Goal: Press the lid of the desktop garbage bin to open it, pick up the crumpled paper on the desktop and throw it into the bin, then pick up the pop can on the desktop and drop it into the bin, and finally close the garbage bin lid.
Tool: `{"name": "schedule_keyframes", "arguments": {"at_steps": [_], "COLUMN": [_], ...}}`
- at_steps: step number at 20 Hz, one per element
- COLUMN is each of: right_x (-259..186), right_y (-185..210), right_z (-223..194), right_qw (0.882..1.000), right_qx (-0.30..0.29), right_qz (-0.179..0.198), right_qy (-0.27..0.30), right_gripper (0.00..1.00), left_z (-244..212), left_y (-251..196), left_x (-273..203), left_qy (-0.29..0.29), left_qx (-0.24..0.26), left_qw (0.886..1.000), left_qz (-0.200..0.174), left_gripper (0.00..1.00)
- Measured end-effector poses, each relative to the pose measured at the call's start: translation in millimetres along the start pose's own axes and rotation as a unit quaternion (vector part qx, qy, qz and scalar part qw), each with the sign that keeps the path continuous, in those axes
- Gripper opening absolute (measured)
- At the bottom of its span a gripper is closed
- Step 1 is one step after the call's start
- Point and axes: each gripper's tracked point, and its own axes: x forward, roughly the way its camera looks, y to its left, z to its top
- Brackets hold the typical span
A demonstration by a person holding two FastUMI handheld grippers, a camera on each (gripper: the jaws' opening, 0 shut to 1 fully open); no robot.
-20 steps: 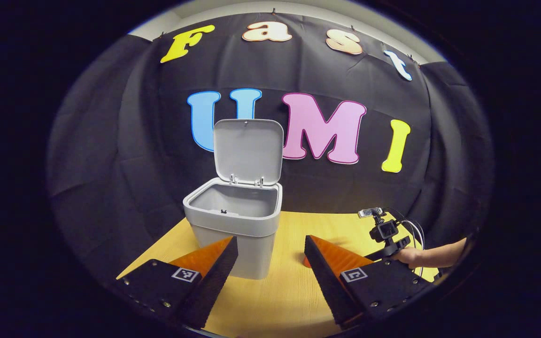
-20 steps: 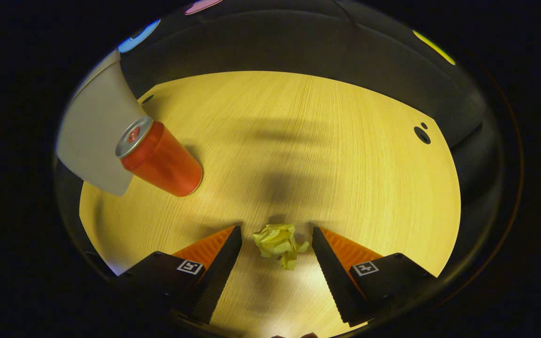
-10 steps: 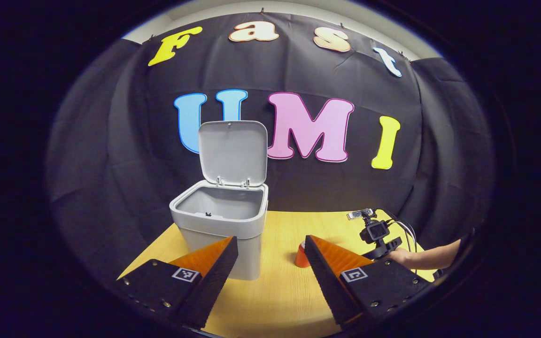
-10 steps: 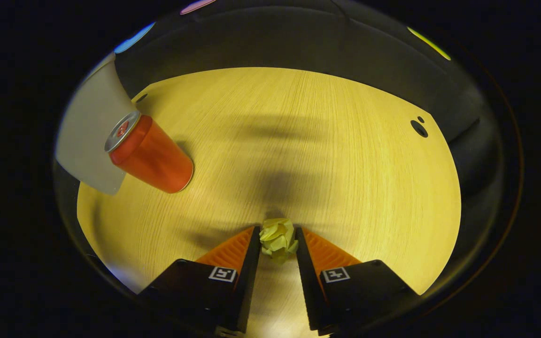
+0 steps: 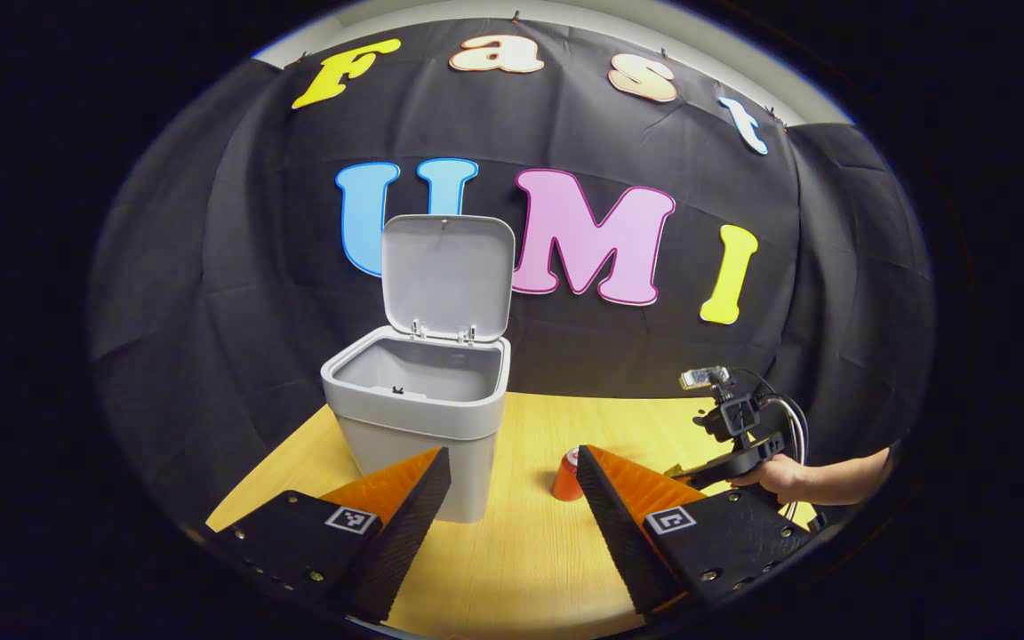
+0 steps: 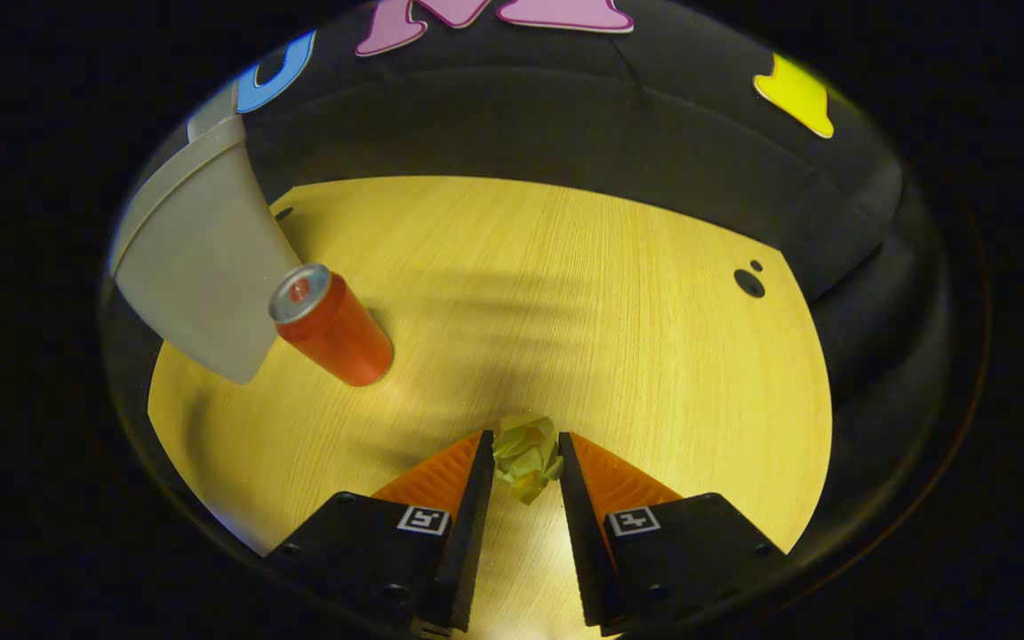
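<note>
Right gripper (image 6: pixel 522 462) jaws clamp crumpled paper (image 6: pixel 525 453); left gripper (image 5: pixel 512 498) gapes, empty. Next: carry to bin (image 5: pixel 414 418) (lid up).

The left gripper (image 5: pixel 512 471) hangs over the near edge of the wooden table (image 5: pixel 521 569) with its two fingers spread wide and nothing between them. Beyond the left finger, toward the table's far left corner, the grey garbage bin (image 5: pixel 419 427) stands upright with its lid (image 5: pixel 446 276) raised upright at the back. A red pop can (image 5: pixel 566 476) stands on the table just right of the bin, partly hidden by the right finger. At the table's right edge a hand (image 5: pixel 774 476) holds the right gripper (image 5: pixel 734 436) above the surface.
</note>
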Motion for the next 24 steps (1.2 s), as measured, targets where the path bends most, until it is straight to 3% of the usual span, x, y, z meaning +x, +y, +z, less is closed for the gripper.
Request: {"name": "schedule_keyframes", "arguments": {"at_steps": [7, 10, 16, 24], "right_x": [-65.2, -89.8, -132.6, -140.4], "right_y": [25.1, 53.9, 171.0, 294.4], "right_z": [77.8, 115.6, 189.9, 209.4], "right_qw": [0.996, 0.990, 0.966, 0.943], "right_qx": [-0.021, -0.042, -0.077, -0.139], "right_qz": [0.023, 0.049, 0.169, 0.243], "right_qy": [-0.089, -0.123, -0.180, -0.179], "right_gripper": [0.49, 0.50, 0.49, 0.49], "left_z": [-9.6, -10.2, -12.4, -9.1], "left_y": [3.2, 6.1, 22.1, 56.5], "left_x": [-7.7, -12.0, -21.6, -33.2], "left_qy": [0.001, -0.003, -0.009, -0.021], "left_qx": [-0.018, -0.022, -0.020, -0.022], "left_qw": [1.000, 1.000, 1.000, 0.998], "left_qz": [-0.013, -0.010, 0.003, 0.048], "left_gripper": [0.94, 0.94, 0.94, 0.94]}}
